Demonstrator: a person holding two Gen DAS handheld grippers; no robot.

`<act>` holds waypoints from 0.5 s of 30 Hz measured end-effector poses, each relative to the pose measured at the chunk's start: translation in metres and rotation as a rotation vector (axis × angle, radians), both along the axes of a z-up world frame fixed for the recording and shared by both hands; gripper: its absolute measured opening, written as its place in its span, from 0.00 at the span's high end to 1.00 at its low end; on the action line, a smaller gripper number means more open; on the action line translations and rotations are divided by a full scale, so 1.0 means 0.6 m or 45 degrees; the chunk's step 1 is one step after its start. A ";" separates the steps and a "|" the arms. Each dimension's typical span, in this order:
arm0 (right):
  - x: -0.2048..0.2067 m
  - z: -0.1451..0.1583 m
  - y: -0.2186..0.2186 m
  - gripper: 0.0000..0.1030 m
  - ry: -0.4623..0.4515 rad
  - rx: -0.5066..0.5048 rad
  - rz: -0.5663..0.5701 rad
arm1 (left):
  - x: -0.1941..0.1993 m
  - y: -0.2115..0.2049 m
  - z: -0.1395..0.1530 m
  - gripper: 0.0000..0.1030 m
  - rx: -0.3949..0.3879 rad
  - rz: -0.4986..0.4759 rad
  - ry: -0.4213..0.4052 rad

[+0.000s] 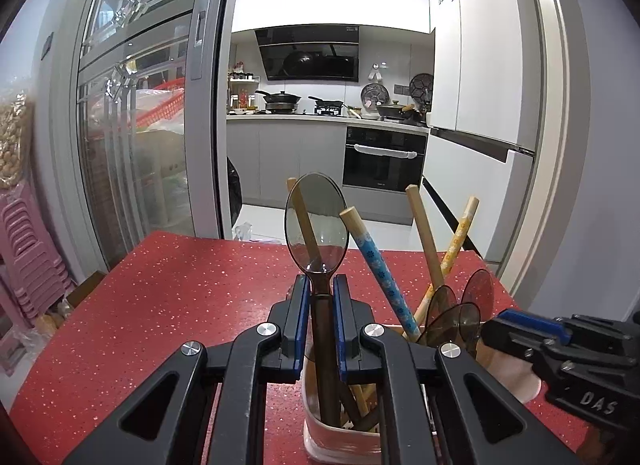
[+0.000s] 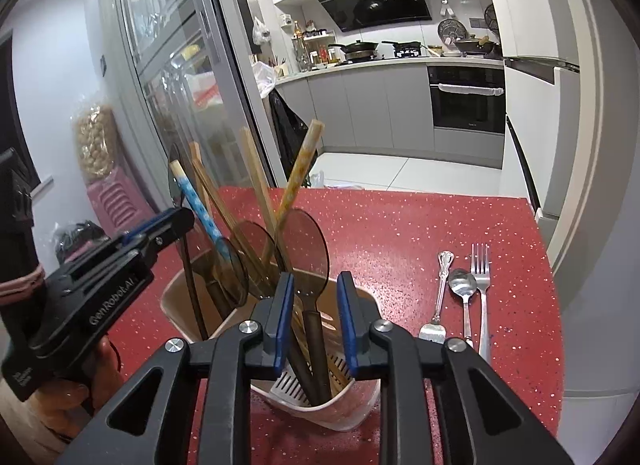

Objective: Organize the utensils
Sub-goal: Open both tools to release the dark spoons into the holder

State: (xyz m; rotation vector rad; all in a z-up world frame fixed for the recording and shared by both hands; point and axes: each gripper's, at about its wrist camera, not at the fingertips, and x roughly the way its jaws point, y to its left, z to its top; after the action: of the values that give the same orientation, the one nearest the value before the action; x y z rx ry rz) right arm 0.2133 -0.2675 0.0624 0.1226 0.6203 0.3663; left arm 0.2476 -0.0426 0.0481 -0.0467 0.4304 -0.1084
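Observation:
A pink-and-white utensil holder [image 2: 344, 413] stands on the red table [image 1: 160, 305] with several chopsticks and translucent brown plastic spoons in it; it also shows in the left wrist view [image 1: 320, 437]. My left gripper [image 1: 322, 305] is shut on the handle of one brown spoon [image 1: 316, 221], bowl up, its handle end down in the holder. My right gripper [image 2: 314, 305] is open just above the holder's near side, with a brown spoon [image 2: 304, 249] standing between its fingers, not clamped. A metal spoon [image 2: 464, 293], a fork [image 2: 482, 289] and a small metal spatula [image 2: 438, 305] lie on the table to the right.
The table's far edge faces an open kitchen with a tiled floor. A glass sliding door [image 1: 132, 105] and pink stacked stools [image 1: 28, 249] are at the left. A white fridge [image 1: 480, 85] stands at the right beyond the table.

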 end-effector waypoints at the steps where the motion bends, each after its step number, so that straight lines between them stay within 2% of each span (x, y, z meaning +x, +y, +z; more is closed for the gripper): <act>1: -0.002 0.003 -0.001 0.74 -0.004 0.004 -0.001 | -0.001 -0.001 0.001 0.66 0.001 -0.002 -0.005; 4: -0.009 0.012 -0.006 0.69 -0.016 0.020 -0.004 | -0.003 -0.007 0.002 0.66 0.021 -0.015 0.001; 9: -0.017 0.018 -0.009 0.69 -0.007 0.039 -0.006 | -0.001 -0.004 -0.003 0.65 0.033 -0.010 0.037; 15: -0.015 0.003 -0.012 0.69 0.051 0.047 -0.021 | -0.007 0.001 0.005 0.65 0.037 -0.010 0.032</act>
State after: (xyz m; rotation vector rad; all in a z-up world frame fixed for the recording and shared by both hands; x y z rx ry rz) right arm 0.2042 -0.2750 0.0644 0.1706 0.6520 0.3600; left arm 0.2435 -0.0417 0.0509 -0.0180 0.4570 -0.1096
